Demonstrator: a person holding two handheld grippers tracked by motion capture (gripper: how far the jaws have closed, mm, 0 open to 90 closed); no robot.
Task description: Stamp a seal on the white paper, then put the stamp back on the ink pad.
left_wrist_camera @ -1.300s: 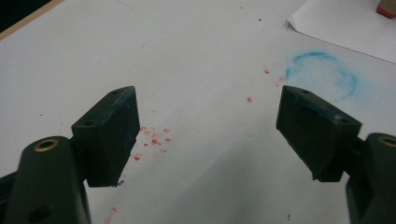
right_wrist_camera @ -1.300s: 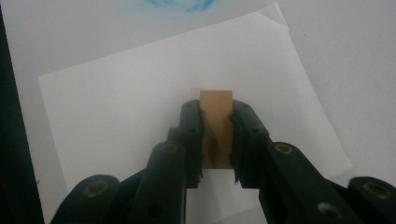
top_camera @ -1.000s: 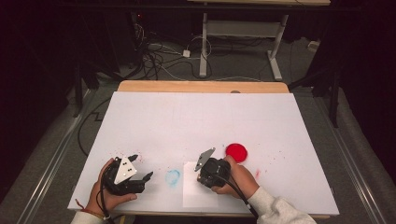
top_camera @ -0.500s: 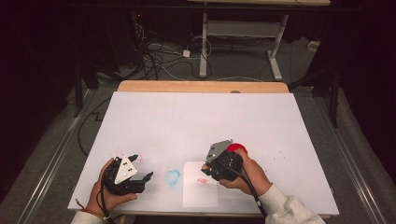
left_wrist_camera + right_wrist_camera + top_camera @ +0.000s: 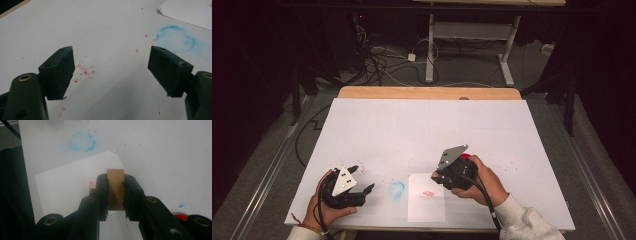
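1. Table (image 5: 427, 125): its loose paper (image 5: 426, 200) could slide under a hard press, since the left gripper (image 5: 110, 67) hangs wide and empty, pinning nothing.
2. Paper: re-stamping could double the red mark (image 5: 91, 185).
3. Stamp (image 5: 115, 188), clamped by the right gripper (image 5: 115, 195) above the paper near the ink pad (image 5: 466, 157), could twist.
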